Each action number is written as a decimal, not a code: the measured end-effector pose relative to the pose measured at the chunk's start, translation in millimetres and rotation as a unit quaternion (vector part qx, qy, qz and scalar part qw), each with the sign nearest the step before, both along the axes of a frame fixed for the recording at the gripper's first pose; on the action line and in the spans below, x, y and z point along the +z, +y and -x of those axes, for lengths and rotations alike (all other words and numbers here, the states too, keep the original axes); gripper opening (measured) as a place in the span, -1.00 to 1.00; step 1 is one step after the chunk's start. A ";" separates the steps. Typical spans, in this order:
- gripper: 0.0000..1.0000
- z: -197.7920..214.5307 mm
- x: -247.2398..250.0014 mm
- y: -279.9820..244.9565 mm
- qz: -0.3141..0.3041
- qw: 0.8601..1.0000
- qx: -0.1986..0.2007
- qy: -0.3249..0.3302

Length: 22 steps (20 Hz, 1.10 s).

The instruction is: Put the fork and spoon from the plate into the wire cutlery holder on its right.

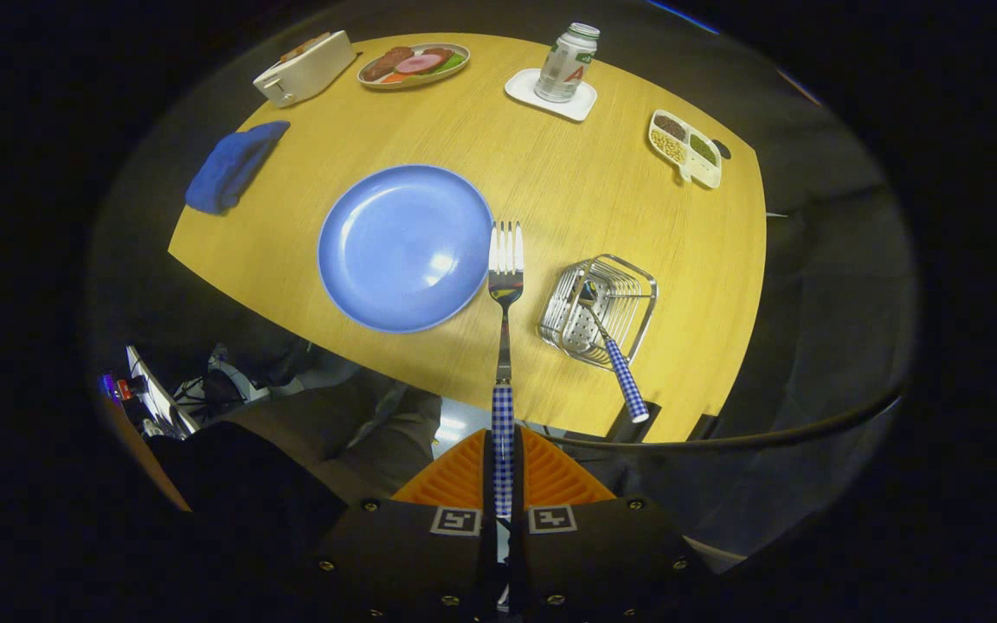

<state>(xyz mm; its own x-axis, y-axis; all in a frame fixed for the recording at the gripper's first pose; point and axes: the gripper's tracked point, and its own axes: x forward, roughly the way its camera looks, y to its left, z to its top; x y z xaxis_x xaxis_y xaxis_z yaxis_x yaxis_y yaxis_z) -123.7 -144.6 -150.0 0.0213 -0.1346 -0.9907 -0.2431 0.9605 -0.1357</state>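
My gripper (504, 472) is shut on the checked handle of the fork (505, 285), held high above the table. The fork points forward, its tines over the wood between the blue plate (403, 247) and the wire cutlery holder (598, 307). The plate is bare and lies left of the fork. Right of the fork stands the wire holder, and the spoon (613, 346) rests in it, bowl down, its checked handle leaning out toward me.
The round wooden table (550, 182) carries a blue cloth (233, 164) at the left, a white toaster (304, 67), a food plate (414, 65), a can on a white coaster (566, 65) and a divided snack dish (685, 147) at the far side. A person's legs show below.
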 end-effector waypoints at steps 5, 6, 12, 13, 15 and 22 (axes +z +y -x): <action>-0.89 10.6 2.9 -26.6 0.019 0.999 0.002 0.033; -0.88 12.0 3.4 -32.7 0.021 0.999 0.002 0.040; -0.89 11.8 6.0 -60.4 0.041 0.995 0.015 0.085; -0.89 12.5 5.4 -64.2 0.048 0.994 0.020 0.094; -0.88 9.6 3.6 -69.6 0.055 0.992 0.027 0.111; -0.89 -12.2 -19.0 -87.0 0.071 0.979 0.018 0.192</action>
<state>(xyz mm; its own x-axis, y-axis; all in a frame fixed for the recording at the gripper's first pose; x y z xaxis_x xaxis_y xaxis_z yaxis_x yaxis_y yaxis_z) -111.5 -231.6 -169.0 -0.3410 -0.2769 -0.8984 -0.3355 0.9286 -0.1589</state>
